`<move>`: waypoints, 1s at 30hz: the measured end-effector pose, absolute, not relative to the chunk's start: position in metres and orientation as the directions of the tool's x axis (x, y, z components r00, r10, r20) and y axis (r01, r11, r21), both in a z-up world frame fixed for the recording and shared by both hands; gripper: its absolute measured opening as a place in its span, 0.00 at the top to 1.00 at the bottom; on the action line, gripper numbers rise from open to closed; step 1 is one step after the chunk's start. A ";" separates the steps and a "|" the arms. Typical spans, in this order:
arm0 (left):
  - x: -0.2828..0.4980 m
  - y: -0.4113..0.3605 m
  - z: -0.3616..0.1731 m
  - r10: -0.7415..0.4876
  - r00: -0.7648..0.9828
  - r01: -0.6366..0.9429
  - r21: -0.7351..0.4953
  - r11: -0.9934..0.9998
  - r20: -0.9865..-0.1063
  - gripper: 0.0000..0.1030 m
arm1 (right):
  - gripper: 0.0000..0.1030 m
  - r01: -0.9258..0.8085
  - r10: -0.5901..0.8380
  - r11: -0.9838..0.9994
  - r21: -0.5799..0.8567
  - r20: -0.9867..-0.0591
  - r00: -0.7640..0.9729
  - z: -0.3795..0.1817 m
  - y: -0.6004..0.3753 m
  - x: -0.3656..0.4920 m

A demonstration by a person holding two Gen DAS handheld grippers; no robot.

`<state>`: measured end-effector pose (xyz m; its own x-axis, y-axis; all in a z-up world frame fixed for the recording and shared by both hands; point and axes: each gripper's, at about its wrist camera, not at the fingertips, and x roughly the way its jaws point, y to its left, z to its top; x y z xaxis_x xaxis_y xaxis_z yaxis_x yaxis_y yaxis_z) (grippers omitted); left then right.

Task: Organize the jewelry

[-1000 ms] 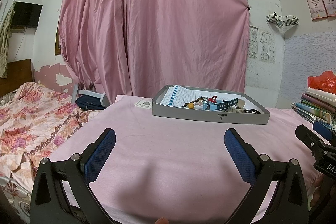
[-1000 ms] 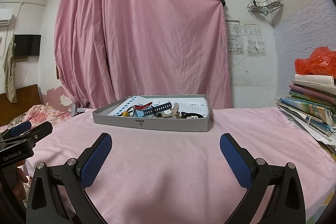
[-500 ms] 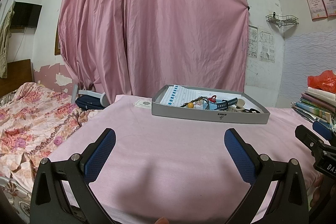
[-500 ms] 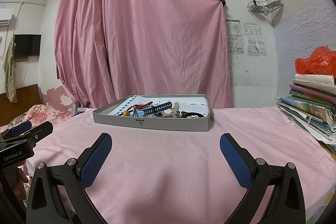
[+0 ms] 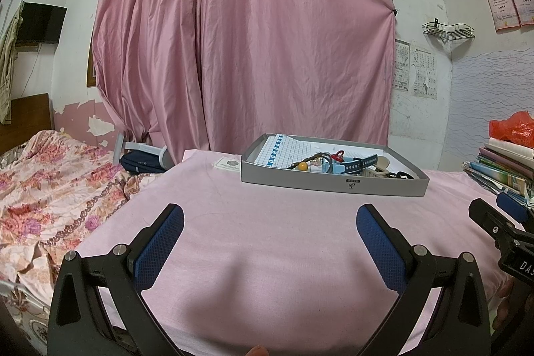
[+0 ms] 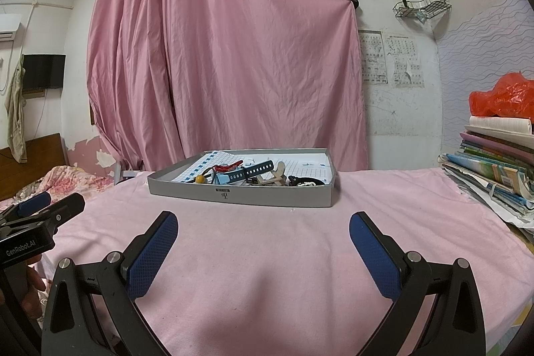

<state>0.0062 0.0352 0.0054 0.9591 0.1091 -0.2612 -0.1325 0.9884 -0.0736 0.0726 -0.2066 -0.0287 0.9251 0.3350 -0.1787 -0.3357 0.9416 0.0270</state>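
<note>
Left wrist view: my left hand-held gripper (image 5: pixel 269 222) hangs over the pink cloth (image 5: pixel 267 239) on the table, its blue pads spread wide with nothing between them.
Right wrist view: my right hand-held gripper (image 6: pixel 263 231) is the same, pads wide apart and empty, low over the cloth.
Tray: a shallow grey tray (image 6: pixel 240 197) sits on the far part of the table, well apart from both of my hand-held grippers.
Jewelry: it all lies inside the tray, bunched toward the near wall; I can pick out a blue perforated strap (image 6: pixel 253 170), an orange bead (image 6: pixel 199 178), something red (image 6: pixel 224 168), a pale clip-like piece (image 6: pixel 273 177) and a dark beaded loop (image 6: pixel 305 181).
Lining: a gridded paper sheet (image 5: pixel 283 150) covers the tray floor; I see no dividers.
How the pieces lie: overlapping in one heap, not laid out apart. Some are too small to name.
Outside the tray: a small flat card (image 5: pixel 228 163) lies by the tray's left corner; I cannot tell what it is.
Progress: I judge this fits two stages, either the pieces gathered into the tray as the tidy end, or a jumble waiting to be sorted. The pictures do not settle which.
Bystanders: a stack of books (image 6: pixel 490 169) at the right, the bed (image 5: pixel 50 175) at the left.
</note>
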 end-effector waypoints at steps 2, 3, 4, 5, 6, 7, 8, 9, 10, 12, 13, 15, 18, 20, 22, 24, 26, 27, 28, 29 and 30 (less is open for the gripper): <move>0.006 0.035 0.005 0.110 0.959 -0.133 -0.073 0.988 -0.261 0.02 | 0.00 -0.336 0.335 0.942 0.027 -0.179 0.925 -0.029 -0.207 0.072; 0.006 0.035 0.005 0.109 0.959 -0.132 -0.073 0.988 -0.261 0.02 | 0.00 -0.336 0.335 0.942 0.027 -0.179 0.925 -0.029 -0.207 0.072; 0.006 0.035 0.006 0.109 0.959 -0.132 -0.073 0.988 -0.261 0.02 | 0.00 -0.335 0.335 0.942 0.027 -0.179 0.925 -0.029 -0.206 0.072; 0.006 0.035 0.005 0.110 0.959 -0.133 -0.073 0.988 -0.262 0.02 | 0.00 -0.335 0.335 0.942 0.027 -0.179 0.925 -0.029 -0.206 0.072; 0.006 0.035 0.006 0.110 0.959 -0.133 -0.073 0.988 -0.262 0.02 | 0.00 -0.336 0.335 0.942 0.027 -0.179 0.925 -0.029 -0.206 0.072; 0.006 0.035 0.006 0.108 0.959 -0.132 -0.074 0.989 -0.262 0.02 | 0.00 -0.335 0.335 0.942 0.027 -0.179 0.925 -0.029 -0.206 0.072; 0.006 0.035 0.006 0.108 0.959 -0.131 -0.074 0.989 -0.262 0.02 | 0.00 -0.335 0.335 0.942 0.027 -0.179 0.925 -0.029 -0.206 0.072; 0.007 0.035 0.005 0.107 0.959 -0.130 -0.075 0.989 -0.262 0.02 | 0.00 -0.336 0.335 0.942 0.027 -0.180 0.925 -0.029 -0.206 0.072; 0.007 0.035 0.005 0.107 0.959 -0.130 -0.074 0.989 -0.263 0.02 | 0.00 -0.335 0.335 0.942 0.026 -0.180 0.925 -0.029 -0.206 0.072; 0.008 0.035 0.002 0.102 0.958 -0.126 -0.075 0.989 -0.267 0.02 | 0.00 -0.336 0.335 0.942 0.027 -0.179 0.925 -0.028 -0.207 0.072; 0.009 0.035 0.001 0.099 0.958 -0.124 -0.077 0.989 -0.269 0.02 | 0.00 -0.336 0.335 0.942 0.027 -0.179 0.925 -0.028 -0.206 0.072; 0.010 0.036 -0.001 0.099 0.955 -0.127 -0.084 0.988 -0.279 0.02 | 0.00 -0.335 0.335 0.942 0.027 -0.180 0.925 -0.028 -0.206 0.072; 0.009 0.038 -0.003 0.136 0.951 -0.164 -0.078 0.983 -0.278 0.02 | 0.00 -0.335 0.334 0.942 0.028 -0.180 0.925 -0.028 -0.207 0.072; 0.010 0.039 -0.003 0.163 0.946 -0.189 -0.066 0.980 -0.280 0.02 | 0.00 -0.335 0.334 0.942 0.027 -0.180 0.925 -0.028 -0.206 0.072; 0.010 0.040 -0.004 0.172 0.944 -0.197 -0.061 0.979 -0.282 0.02 | 0.00 -0.336 0.335 0.942 0.028 -0.181 0.925 -0.028 -0.206 0.072; 0.010 0.042 -0.005 0.169 0.944 -0.194 -0.065 0.979 -0.284 0.02 | 0.00 -0.336 0.335 0.941 0.027 -0.181 0.925 -0.028 -0.206 0.072; 0.010 0.044 -0.005 0.163 0.943 -0.189 -0.066 0.980 -0.289 0.02 | 0.00 -0.336 0.335 0.942 0.027 -0.183 0.924 -0.028 -0.206 0.072; 0.010 0.044 -0.005 0.158 0.943 -0.186 -0.068 0.980 -0.291 0.02 | 0.00 -0.336 0.335 0.941 0.027 -0.183 0.924 -0.029 -0.206 0.072; 0.011 0.045 -0.005 0.153 0.944 -0.181 -0.070 0.981 -0.293 0.02 | 0.00 -0.336 0.335 0.941 0.027 -0.184 0.924 -0.029 -0.206 0.071; 0.010 0.046 -0.005 0.150 0.944 -0.179 -0.073 0.981 -0.294 0.02 | 0.00 -0.336 0.335 0.942 0.027 -0.184 0.924 -0.029 -0.206 0.071; 0.010 0.047 -0.005 0.147 0.944 -0.177 -0.075 0.981 -0.294 0.02 | 0.00 -0.335 0.334 0.942 0.027 -0.184 0.924 -0.029 -0.206 0.071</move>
<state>0.0098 0.0468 -0.0049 0.9442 0.1475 -0.2944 -0.1766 0.9815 -0.0746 0.0714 -0.2061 -0.0286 0.9244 0.3340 -0.1841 -0.3350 0.9419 0.0266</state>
